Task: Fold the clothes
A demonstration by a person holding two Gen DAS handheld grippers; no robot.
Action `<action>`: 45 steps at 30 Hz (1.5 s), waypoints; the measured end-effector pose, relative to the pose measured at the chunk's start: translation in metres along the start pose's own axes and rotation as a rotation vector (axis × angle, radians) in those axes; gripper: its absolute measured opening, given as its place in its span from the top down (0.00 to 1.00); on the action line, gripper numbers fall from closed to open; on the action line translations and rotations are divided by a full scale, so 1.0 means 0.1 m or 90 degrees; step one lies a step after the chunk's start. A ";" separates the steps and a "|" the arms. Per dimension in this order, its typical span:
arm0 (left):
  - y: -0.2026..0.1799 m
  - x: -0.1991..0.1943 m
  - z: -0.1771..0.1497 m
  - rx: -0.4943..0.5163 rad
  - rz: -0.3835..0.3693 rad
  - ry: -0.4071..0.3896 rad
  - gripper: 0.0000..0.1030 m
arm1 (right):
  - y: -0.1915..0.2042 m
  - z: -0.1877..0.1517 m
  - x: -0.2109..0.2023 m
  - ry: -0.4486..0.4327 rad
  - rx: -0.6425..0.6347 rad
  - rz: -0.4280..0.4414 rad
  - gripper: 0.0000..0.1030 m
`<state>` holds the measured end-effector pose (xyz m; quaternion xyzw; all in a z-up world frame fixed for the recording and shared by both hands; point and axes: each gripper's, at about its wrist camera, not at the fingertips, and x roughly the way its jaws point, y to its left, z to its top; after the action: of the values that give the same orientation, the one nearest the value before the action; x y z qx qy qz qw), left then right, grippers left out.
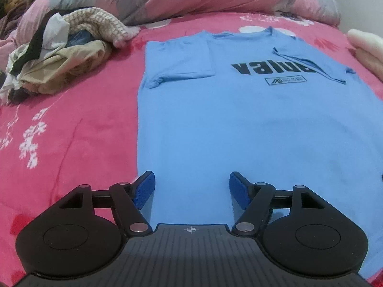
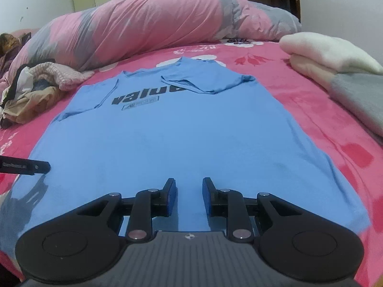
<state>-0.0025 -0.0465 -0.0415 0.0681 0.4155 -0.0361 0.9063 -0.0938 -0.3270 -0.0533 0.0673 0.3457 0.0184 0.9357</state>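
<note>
The blue shirt (image 1: 239,124) lies flat on the pink bed (image 1: 79,124) with both sleeves folded in, and the left gripper (image 1: 191,186) and right gripper (image 2: 189,196), both spread and holding nothing, hang over its near edge, probably to fold it up.

T-shirt (image 2: 182,138): light blue, dark navy lettering and a small boxed logo print.
Bedsheet (image 1: 79,124): deep pink, white blossom sprays, red flower motifs.
Duvet (image 2: 148,24): pink with grey patches.
Folded stack (image 2: 335,71): cream above, grey below.
Clothes pile (image 1: 55,55): beige, white, black, denim blue, with a pale pink knit.
Left gripper (image 1: 191,189): black body, blue pads.
Right gripper (image 2: 189,197): black body, blue pads.
</note>
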 end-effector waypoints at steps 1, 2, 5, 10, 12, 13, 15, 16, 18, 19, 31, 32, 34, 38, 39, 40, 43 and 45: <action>-0.01 -0.02 -0.02 0.000 0.005 -0.002 0.30 | -0.01 -0.03 -0.04 -0.003 -0.001 0.002 0.70; -0.01 -0.03 -0.03 -0.001 0.009 -0.002 0.29 | -0.02 -0.07 -0.07 -0.009 -0.004 0.003 0.68; -0.02 -0.06 -0.06 -0.011 0.017 0.001 0.25 | 0.00 -0.16 -0.15 -0.020 -0.022 -0.002 0.66; -0.06 -0.12 -0.13 -0.015 0.030 0.002 0.23 | 0.04 -0.23 -0.23 -0.028 -0.040 -0.010 0.61; -0.09 -0.15 -0.16 -0.012 0.035 0.000 0.22 | 0.05 -0.26 -0.27 -0.030 -0.044 -0.011 0.61; -0.09 -0.17 -0.17 -0.011 0.037 0.000 0.22 | 0.06 -0.27 -0.28 -0.031 -0.047 -0.012 0.60; -0.10 -0.20 -0.20 -0.012 0.042 -0.001 0.20 | 0.08 -0.30 -0.31 -0.034 -0.057 -0.017 0.60; -0.10 -0.21 -0.21 -0.013 0.044 -0.001 0.19 | 0.09 -0.32 -0.32 -0.036 -0.063 -0.020 0.60; -0.10 -0.24 -0.24 -0.014 0.046 -0.002 0.19 | 0.11 -0.35 -0.35 -0.040 -0.071 -0.025 0.59; -0.10 -0.25 -0.26 -0.014 0.047 -0.002 0.18 | 0.11 -0.36 -0.37 -0.041 -0.073 -0.026 0.59; -0.01 -0.41 -0.46 -0.031 0.030 -0.008 0.08 | 0.12 -0.48 -0.59 -0.046 -0.082 -0.031 0.56; 0.03 -0.43 -0.50 -0.037 0.019 -0.008 0.07 | 0.13 -0.49 -0.61 -0.044 -0.088 -0.033 0.56; 0.12 -0.48 -0.58 -0.056 -0.002 -0.005 0.06 | 0.14 -0.52 -0.65 -0.043 -0.095 -0.037 0.55; 0.24 -0.60 -0.70 -0.077 -0.030 -0.014 0.04 | 0.16 -0.54 -0.70 -0.039 -0.094 -0.040 0.54; 0.25 -0.61 -0.73 -0.079 -0.035 -0.016 0.03 | 0.17 -0.54 -0.70 -0.036 -0.096 -0.042 0.53; 0.27 -0.63 -0.75 -0.080 -0.040 -0.018 0.02 | 0.19 -0.53 -0.70 -0.033 -0.099 -0.044 0.52; 0.31 -0.67 -0.83 -0.084 -0.054 -0.024 0.01 | 0.25 -0.51 -0.71 -0.025 -0.110 -0.049 0.50; 0.33 -0.70 -0.88 -0.087 -0.064 -0.028 0.00 | 0.27 -0.50 -0.71 -0.019 -0.111 -0.050 0.49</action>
<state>-0.1099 0.0004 -0.0416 -0.0153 0.4000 -0.0544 0.9147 -0.1803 -0.3003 -0.0413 -0.0280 0.3309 0.0108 0.9432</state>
